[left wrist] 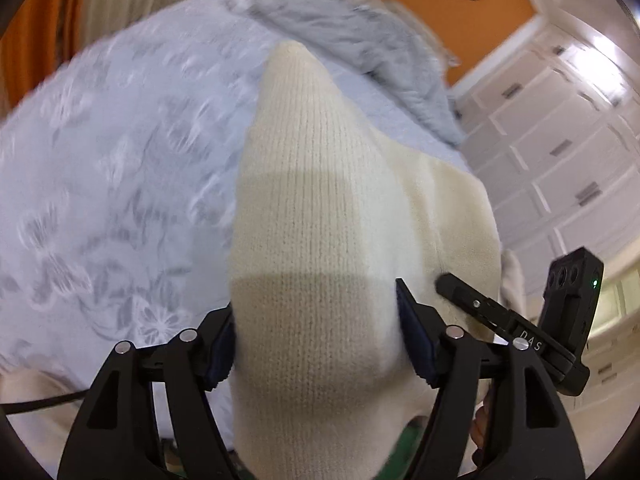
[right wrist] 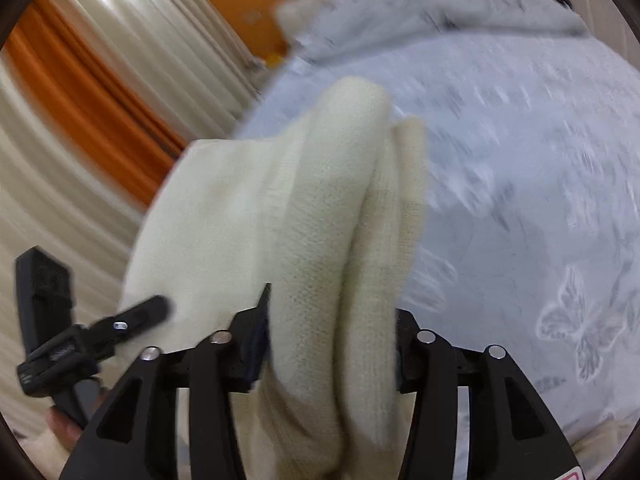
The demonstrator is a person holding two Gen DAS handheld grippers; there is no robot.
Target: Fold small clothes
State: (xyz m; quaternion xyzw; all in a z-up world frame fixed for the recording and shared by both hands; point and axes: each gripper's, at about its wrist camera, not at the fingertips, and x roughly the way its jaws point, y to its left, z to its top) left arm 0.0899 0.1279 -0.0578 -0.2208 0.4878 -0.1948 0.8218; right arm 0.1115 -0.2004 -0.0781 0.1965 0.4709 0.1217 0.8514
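A cream knitted garment (left wrist: pixel 320 216) hangs in the air above a bed, held at two spots. In the left wrist view my left gripper (left wrist: pixel 316 344) is shut on a thick bunch of its knit, which fills the gap between the fingers and spreads up the view. In the right wrist view my right gripper (right wrist: pixel 332 344) is shut on folded layers of the same garment (right wrist: pixel 304 208). Each view also shows the other gripper: the right one (left wrist: pixel 520 328) at the garment's right edge, the left one (right wrist: pixel 92 332) at its left edge.
A pale blue bedspread (left wrist: pixel 120 184) with a flower and butterfly pattern (right wrist: pixel 540 200) lies below. A grey fluffy blanket (left wrist: pixel 360 36) is bunched at the bed's far end. White cupboards (left wrist: pixel 560 168) stand to the right, orange and cream curtains (right wrist: pixel 92 100) to the left.
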